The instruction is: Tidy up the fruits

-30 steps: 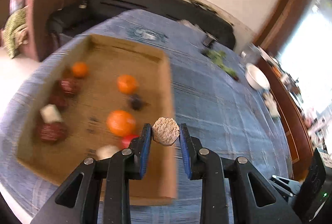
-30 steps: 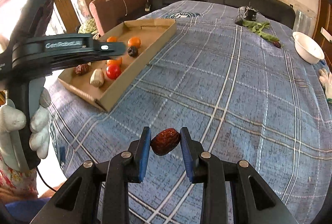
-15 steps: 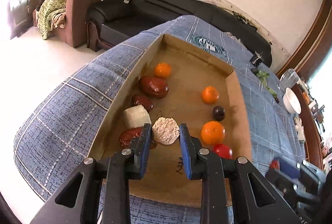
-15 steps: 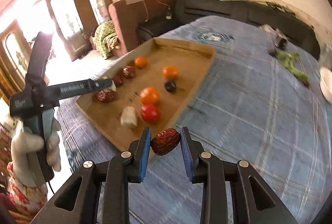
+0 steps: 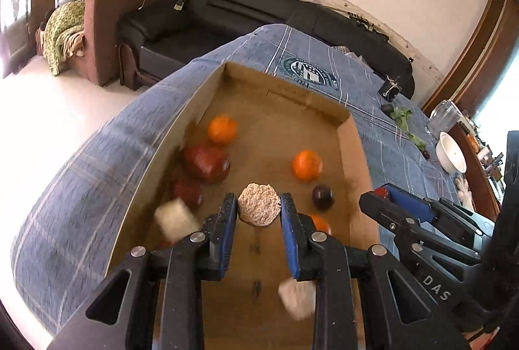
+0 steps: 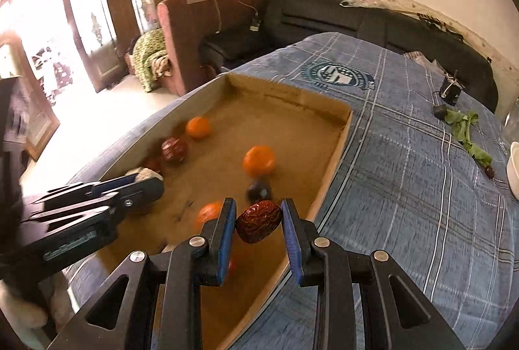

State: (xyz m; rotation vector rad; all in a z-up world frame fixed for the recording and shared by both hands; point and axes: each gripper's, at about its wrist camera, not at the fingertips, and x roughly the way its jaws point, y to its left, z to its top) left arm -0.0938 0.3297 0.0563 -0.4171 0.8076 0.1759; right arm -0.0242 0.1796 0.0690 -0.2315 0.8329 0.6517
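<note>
1. Left wrist view: my left gripper (image 5: 259,208) clamps a beige puck (image 5: 259,207) over the box (image 5: 356,155). The fruits inside are blurred, and my fingers half hide one orange (image 5: 319,222).
2. Right wrist view: my right gripper (image 6: 258,221) pinches a date (image 6: 258,220) above the box's near right wall; a red fruit (image 6: 231,265) barely shows behind the left finger.

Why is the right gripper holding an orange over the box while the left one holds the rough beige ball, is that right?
Not quite. The right gripper holds a wrinkly dark red date, not an orange, as the right wrist view shows. The left gripper does hold the beige ball over the box.
</note>
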